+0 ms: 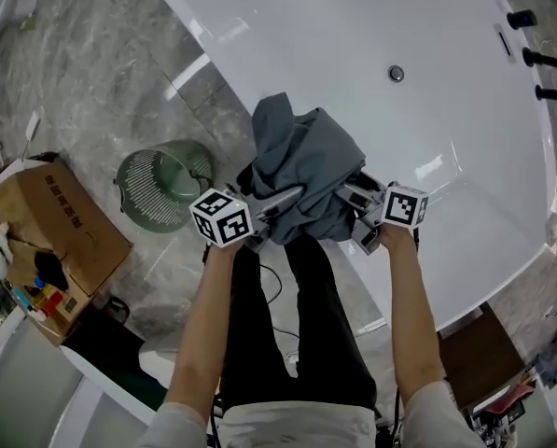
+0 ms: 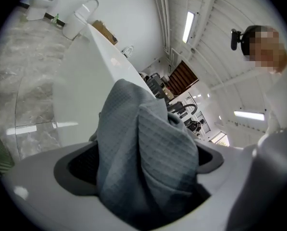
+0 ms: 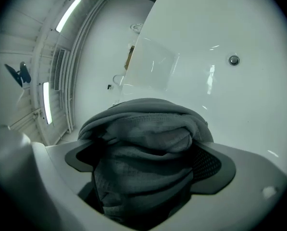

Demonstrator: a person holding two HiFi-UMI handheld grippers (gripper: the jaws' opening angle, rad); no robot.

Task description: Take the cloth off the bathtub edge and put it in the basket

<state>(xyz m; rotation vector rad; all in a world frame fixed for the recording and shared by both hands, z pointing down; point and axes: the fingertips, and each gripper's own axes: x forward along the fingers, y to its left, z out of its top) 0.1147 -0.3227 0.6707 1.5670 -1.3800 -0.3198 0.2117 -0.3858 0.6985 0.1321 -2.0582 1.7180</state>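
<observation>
The grey cloth (image 1: pixel 301 171) was seen bunched on the bathtub edge (image 1: pixel 203 35), lying loose between the wide-spread jaws of left gripper (image 1: pixel 276 202) and right gripper (image 1: pixel 355 200) alike. It was judged soft, light and floppy; a thick fold was best pinched before the basket (image 1: pixel 161 187).

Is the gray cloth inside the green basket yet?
No, the gray cloth lies bunched on the bathtub edge, and the green basket stands apart on the floor.

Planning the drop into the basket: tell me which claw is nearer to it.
Left. The left claw is to the right of the basket in the head view; the right claw is farther off, on the cloth's other side.
</observation>
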